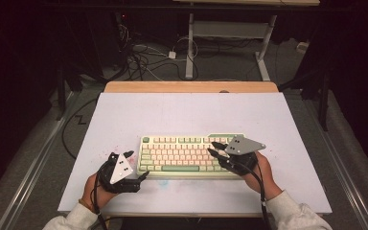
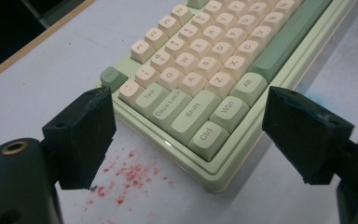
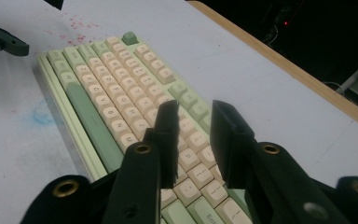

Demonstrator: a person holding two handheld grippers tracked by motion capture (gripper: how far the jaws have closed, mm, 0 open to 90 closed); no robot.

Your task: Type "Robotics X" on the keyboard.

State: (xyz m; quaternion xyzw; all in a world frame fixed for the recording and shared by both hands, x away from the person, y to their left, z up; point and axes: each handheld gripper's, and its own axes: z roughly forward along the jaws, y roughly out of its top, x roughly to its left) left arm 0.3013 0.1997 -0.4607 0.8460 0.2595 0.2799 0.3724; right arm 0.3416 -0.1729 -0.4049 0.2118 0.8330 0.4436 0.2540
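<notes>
Keyboard work under way — nothing being gripped.
Right gripper (image 3: 193, 112) is hovering over the keyboard (image 1: 182, 154), jaws slightly parted and empty; left gripper (image 2: 186, 135) is waiting wide open at its corner — no finished result is showing.
</notes>
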